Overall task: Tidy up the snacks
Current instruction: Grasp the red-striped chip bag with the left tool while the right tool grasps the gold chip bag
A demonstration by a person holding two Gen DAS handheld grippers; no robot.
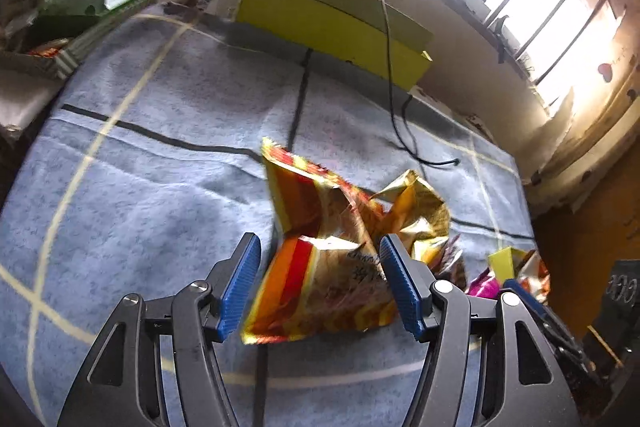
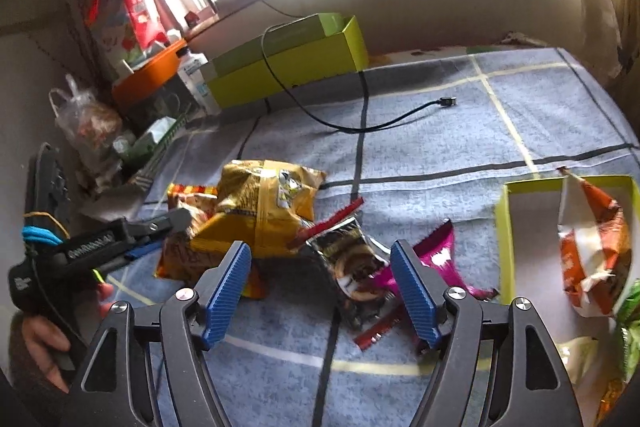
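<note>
I have the left gripper spread wide over the crumpled yellow-and-red chip bag lying on the blue blanket, its pads on either side of the bag and not pressing, so I judge it is lined up to pinch. My right gripper is likewise spread, empty, above the dark packet and magenta wrapper, just beside the yellow-green box that already holds an orange bag, where I judge the loose snacks belong.
</note>
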